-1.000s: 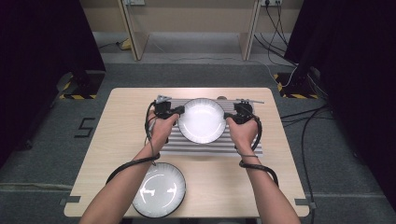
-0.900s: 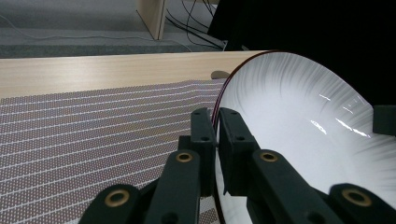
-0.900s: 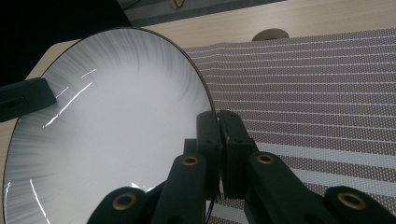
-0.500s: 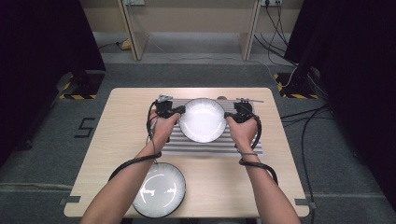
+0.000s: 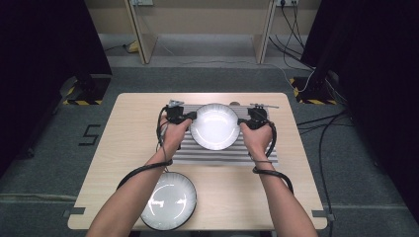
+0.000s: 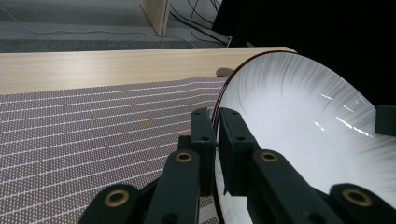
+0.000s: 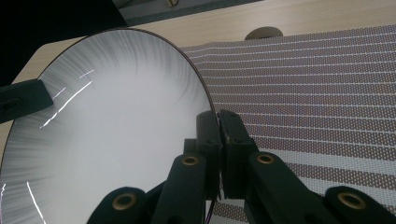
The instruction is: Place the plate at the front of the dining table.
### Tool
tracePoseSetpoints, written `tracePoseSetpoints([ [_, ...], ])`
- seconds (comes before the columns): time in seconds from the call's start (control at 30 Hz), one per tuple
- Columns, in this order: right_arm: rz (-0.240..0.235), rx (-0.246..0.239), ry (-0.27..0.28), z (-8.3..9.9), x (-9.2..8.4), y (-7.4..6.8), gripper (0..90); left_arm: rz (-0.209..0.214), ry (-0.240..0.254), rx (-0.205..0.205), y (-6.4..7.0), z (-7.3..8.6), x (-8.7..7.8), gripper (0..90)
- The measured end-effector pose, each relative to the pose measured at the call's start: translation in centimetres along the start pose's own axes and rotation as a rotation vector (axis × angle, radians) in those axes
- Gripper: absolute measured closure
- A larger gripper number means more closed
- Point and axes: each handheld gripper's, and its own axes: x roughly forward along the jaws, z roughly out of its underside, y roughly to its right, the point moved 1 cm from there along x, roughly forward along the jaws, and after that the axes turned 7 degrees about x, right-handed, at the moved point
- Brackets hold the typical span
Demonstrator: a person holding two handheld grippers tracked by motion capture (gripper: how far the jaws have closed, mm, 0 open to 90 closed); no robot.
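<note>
High view: two plates on the counter (image 5: 128,123). One plate (image 5: 215,126) sits over the striped mat (image 5: 217,155), pinched at 9 o'clock by the left hand-held gripper (image 5: 189,117) and at 3 o'clock by the right hand-held gripper (image 5: 243,123), likely for balance; the second plate (image 5: 168,201) lies at 7 o'clock.
Left gripper view: jaws clamp the rim (image 6: 217,112).
Right gripper view: jaws clamp the opposite rim (image 7: 211,107).

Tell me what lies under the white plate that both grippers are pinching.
The striped placemat lies under the white plate, on the wooden table. The plate covers the mat's middle, so whether its base touches the mat cannot be seen.
</note>
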Motion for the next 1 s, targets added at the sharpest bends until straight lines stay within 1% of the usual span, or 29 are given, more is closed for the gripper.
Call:
tracePoseSetpoints([
  [0.1,-0.002,0.003,-0.003,0.0,0.0,0.0,88.2,-0.004,-0.002,-0.008,0.0,0.1,0.2,84.5],
  [0.47,0.013,0.008,-0.01,-0.1,0.3,0.3,88.1,-0.006,-0.003,-0.012,0.1,0.3,0.6,84.5],
  [1.0,0.021,0.01,-0.019,0.2,0.9,0.8,88.1,-0.006,-0.023,-0.019,0.0,0.7,1.3,84.4],
])
